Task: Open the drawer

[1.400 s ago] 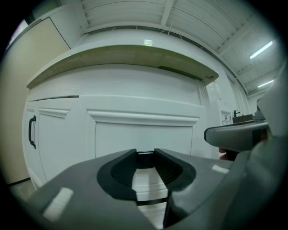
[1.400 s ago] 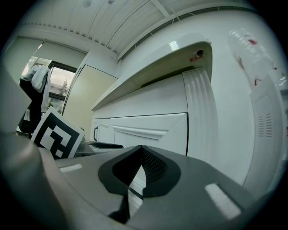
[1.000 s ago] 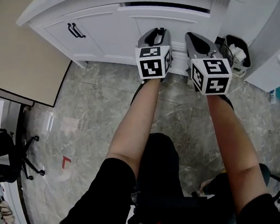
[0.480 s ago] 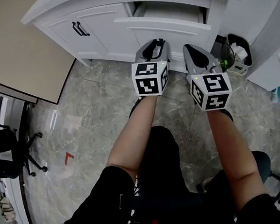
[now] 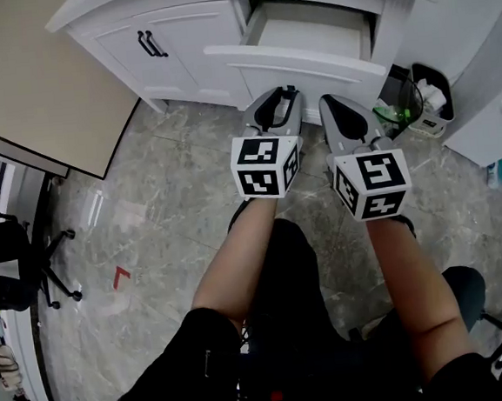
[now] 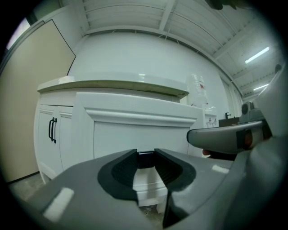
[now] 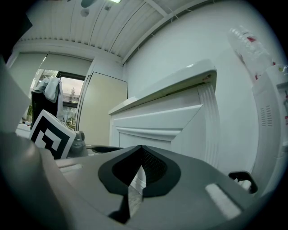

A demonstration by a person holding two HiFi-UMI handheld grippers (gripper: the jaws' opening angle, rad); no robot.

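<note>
The white drawer (image 5: 304, 60) in the cabinet stands pulled out, its pale inside (image 5: 310, 28) showing. My left gripper (image 5: 283, 92) hangs just below and in front of the drawer's front panel, jaws a little apart with nothing between them. In the left gripper view the drawer front (image 6: 139, 130) rises just beyond that gripper (image 6: 146, 155). My right gripper (image 5: 328, 103) is beside it to the right, shut and empty, short of the drawer. The right gripper view shows its tips (image 7: 141, 147) meeting below the drawer front (image 7: 153, 119).
Left of the drawer are cabinet doors with black handles (image 5: 152, 43). A black bin (image 5: 425, 93) with paper stands at the cabinet's right end. A beige panel (image 5: 31, 83) fills the left. An office chair (image 5: 21, 268) is at far left. My knees are below the grippers.
The drawer has slid out from nearly closed to well open. Both grippers have drawn back toward me, away from the cabinet.
</note>
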